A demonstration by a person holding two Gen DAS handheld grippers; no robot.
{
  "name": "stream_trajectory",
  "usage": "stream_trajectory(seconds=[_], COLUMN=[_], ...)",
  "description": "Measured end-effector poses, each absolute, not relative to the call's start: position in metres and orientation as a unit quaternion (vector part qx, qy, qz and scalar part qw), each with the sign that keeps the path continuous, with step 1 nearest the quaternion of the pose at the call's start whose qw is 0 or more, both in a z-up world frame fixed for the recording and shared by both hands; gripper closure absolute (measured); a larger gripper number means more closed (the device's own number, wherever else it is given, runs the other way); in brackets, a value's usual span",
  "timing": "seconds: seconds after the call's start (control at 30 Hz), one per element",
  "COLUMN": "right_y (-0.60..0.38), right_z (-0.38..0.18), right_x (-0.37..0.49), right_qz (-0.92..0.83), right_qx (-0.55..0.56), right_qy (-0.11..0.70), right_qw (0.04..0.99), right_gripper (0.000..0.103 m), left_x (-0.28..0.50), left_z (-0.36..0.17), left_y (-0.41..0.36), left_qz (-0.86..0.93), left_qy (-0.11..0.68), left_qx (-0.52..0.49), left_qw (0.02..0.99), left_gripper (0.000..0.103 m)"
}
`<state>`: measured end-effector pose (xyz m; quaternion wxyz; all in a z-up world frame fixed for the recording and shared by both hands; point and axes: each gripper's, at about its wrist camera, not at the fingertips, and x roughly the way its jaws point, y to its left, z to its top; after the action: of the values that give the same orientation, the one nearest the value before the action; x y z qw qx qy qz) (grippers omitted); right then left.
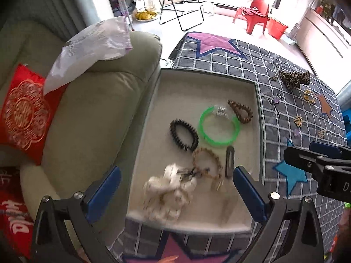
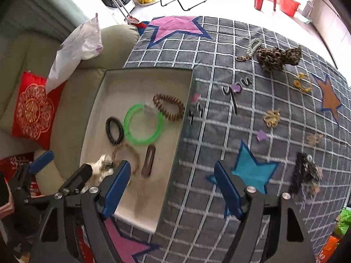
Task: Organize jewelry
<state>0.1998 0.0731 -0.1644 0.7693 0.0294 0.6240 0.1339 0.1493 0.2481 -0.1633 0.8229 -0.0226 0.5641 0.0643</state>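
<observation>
A shallow white tray (image 1: 197, 83) on the grid-patterned blanket (image 2: 219, 131) holds a green bangle (image 1: 219, 129), a black coil tie (image 1: 183, 134), a brown coil tie (image 1: 241, 111), a beaded bracelet (image 1: 208, 164), a dark hair clip (image 1: 229, 161) and a blurred white scrunchie (image 1: 169, 192). My left gripper (image 1: 176, 175) hangs open above the scrunchie, gripping nothing. My right gripper (image 2: 173, 166) stands open over the tray's right edge (image 2: 182, 131), empty. Loose on the blanket lie a leopard scrunchie (image 2: 278, 58), a bead string (image 2: 252, 48), gold pieces (image 2: 272, 118) and a black ornament (image 2: 305, 173).
A beige sofa (image 1: 98, 109) borders the tray on the left, with a red cushion (image 1: 24, 111) and a plastic bag (image 1: 87, 50) on it. Beyond the blanket are a folding chair (image 1: 179, 6) and a red plastic chair (image 1: 254, 13) on a bright floor.
</observation>
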Motion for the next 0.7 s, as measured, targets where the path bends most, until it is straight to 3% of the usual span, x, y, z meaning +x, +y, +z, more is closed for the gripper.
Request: stream_trajectory(seconds=[0.1, 0.2, 0.7], right_y=[0.071, 0.07, 0.079], right_z=[-0.151, -0.134, -0.086], right_x=[0.177, 0.159, 0.102], right_qz=[0.132, 0.13, 0.109], right_qx=[0.018, 0.011, -0.009], right_qy=[0.617, 0.598, 0.554], right_qw=[0.776, 0.791, 0.825], right_gripper=[0.022, 0.012, 0.011], left_x=[0.124, 0.101, 0.043], left_z=[-0.151, -0.139, -0.099], left_y=[0.249, 0.249, 0.259], left_qz=[0.075, 0.08, 0.108], left_qy=[0.564, 0.564, 0.554], left_qx=[-0.013, -0.008, -0.022], left_qw=[0.822, 0.822, 0.825], left_gripper=[0.001, 0.001, 0.001])
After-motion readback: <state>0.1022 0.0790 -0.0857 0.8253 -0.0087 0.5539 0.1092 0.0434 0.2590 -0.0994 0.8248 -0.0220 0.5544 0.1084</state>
